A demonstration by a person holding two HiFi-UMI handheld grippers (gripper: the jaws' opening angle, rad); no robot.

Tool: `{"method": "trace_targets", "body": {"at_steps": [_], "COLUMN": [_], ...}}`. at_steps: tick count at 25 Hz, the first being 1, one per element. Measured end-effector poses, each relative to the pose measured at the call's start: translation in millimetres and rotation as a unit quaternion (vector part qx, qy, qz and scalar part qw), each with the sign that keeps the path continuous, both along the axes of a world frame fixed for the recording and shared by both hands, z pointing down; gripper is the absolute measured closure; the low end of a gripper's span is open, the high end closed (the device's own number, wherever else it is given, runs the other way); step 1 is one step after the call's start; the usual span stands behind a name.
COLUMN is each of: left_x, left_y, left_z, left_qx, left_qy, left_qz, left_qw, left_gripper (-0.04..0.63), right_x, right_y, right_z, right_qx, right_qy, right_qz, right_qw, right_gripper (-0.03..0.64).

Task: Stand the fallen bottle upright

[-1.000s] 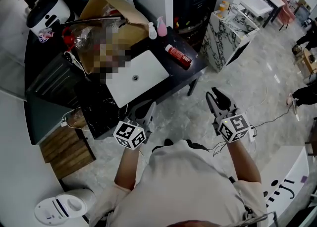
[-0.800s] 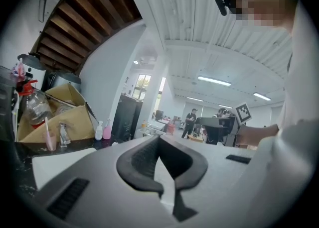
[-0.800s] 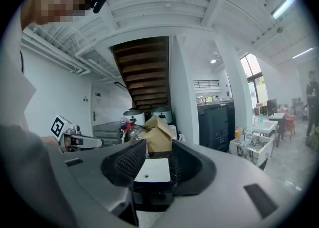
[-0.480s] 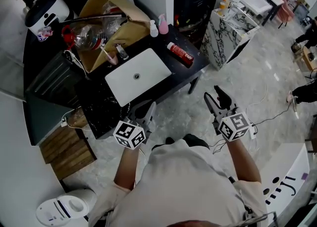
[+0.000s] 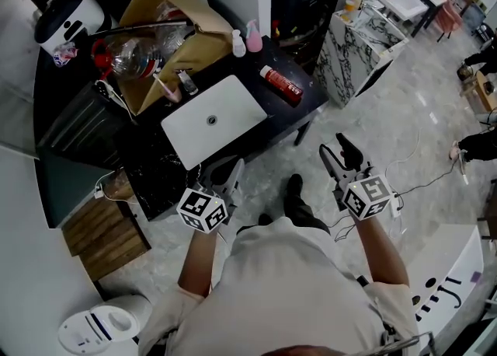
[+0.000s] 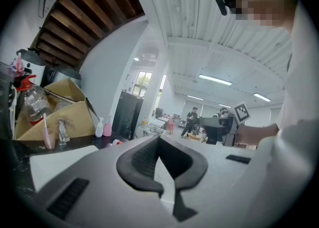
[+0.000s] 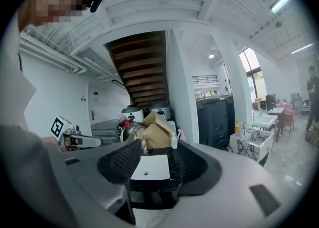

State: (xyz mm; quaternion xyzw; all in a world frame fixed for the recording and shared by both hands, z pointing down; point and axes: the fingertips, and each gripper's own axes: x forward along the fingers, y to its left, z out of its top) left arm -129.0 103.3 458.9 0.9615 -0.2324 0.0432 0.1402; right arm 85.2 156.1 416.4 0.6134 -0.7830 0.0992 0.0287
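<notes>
**Watch for a roll off the bench corner**

Find the red bottle (image 5: 279, 86) lying on its side at the far right of the bench (image 5: 309, 107), close to the corner and well apart from both tongs. Note the right tongs (image 5: 334, 146) opening, jaws wide with nothing between them, and the left tongs (image 5: 227, 169) closed and empty. Avoid nudging the round body on the reach in: likely to roll toward the right edge and drop to the floor. Avoid gripping near one end too: likely to swing or slip while tipping up. Keep clear of the pink pump bottle (image 5: 254, 37) and white pump bottle (image 5: 238, 45) farther back on the left, easily toppled by a wide sweep.
</notes>
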Motion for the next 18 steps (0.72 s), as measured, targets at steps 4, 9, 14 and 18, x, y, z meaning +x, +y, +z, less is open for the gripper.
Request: {"method": "trace_targets", "body": {"at_steps": [4,9,14,18], "left_x": [13,34,57,77], "left_y": [-16,-42,-75,-100], "left_z": [3,5,6,9], "left_qx": [-0.003,-0.006,-0.014,-0.024], "left_qy": [0.001,-0.006,-0.009,-0.017], "left_qz": [-0.009,-0.017,-0.034,-0.049], "left_qw": [1.0000,0.9998,0.9993,0.9984], "left_gripper": [0.588,0.588,0.588,0.588], "right_x": [12,31,56,72], "right_y": [-20,-54,-95,-130], "right_z": [7,10,16,21], "right_qx": [-0.006,-0.009,-0.018,-0.027], "right_qy": [-0.005,-0.007,-0.008,-0.010], "right_qz": [-0.009,-0.024,-0.040,-0.060], "right_qw": [1.000,1.000,0.999,0.998], "right_gripper": [0.373,0.373,0.373,0.373]}}
